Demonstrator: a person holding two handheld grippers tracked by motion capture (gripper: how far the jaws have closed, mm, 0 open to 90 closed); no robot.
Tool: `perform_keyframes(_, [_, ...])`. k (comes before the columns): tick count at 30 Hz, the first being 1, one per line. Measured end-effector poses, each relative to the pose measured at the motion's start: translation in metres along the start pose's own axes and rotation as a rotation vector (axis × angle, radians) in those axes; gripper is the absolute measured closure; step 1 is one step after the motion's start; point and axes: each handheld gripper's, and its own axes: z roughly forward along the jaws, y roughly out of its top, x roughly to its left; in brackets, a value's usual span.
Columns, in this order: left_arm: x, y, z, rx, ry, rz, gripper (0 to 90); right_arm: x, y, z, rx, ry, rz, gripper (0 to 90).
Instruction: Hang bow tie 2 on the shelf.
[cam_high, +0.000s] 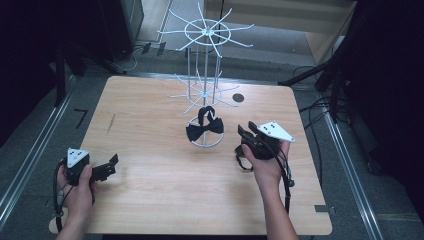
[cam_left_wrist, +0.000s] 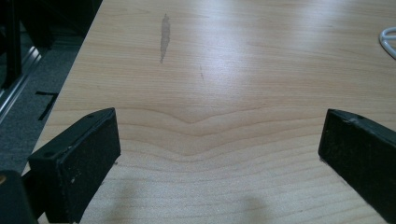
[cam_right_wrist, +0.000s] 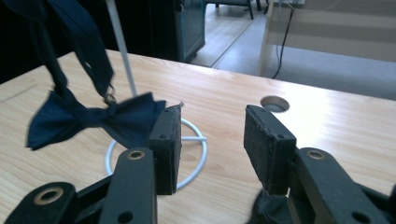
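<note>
A dark bow tie (cam_high: 204, 129) hangs by its strap from a lower arm of a white wire display stand (cam_high: 204, 60) at the table's middle. In the right gripper view the bow tie (cam_right_wrist: 88, 119) sways just left of my right gripper (cam_right_wrist: 212, 144), which is open with nothing between its jaws. My right gripper (cam_high: 245, 134) sits a short way right of the stand's ring base (cam_high: 205, 142). My left gripper (cam_high: 112, 162) rests near the table's left front, open and apart from everything. In its own view the left gripper (cam_left_wrist: 219, 158) spans bare wood.
The wooden table (cam_high: 150, 190) has a round cable hole (cam_high: 238, 97) behind the stand, also seen as the hole (cam_right_wrist: 274, 103) in the right gripper view. A dark smear (cam_left_wrist: 164, 37) marks the wood. Cables and black frames surround the table.
</note>
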Motion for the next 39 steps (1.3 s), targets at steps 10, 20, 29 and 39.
perform_keyframes(10, [0.0, 0.0, 0.0, -0.002, -0.001, -0.002, 0.0, -0.018, -0.015, 0.0, 0.035, -0.04, 0.022, 57.6])
perform_keyframes(20, [0.0, 0.0, 0.0, -0.005, 0.001, -0.002, 0.0, -0.03, -0.031, 0.003, 0.075, -0.069, 0.047, 57.7])
perform_keyframes(29, [0.0, 0.0, 0.0, -0.004, 0.0, -0.004, 0.0, -0.038, -0.046, 0.007, 0.115, -0.086, 0.071, 57.8])
perform_keyframes(39, [-0.001, 0.0, 0.0, -0.007, 0.005, -0.002, 0.0, -0.042, -0.06, 0.009, 0.148, -0.096, 0.085, 57.8])
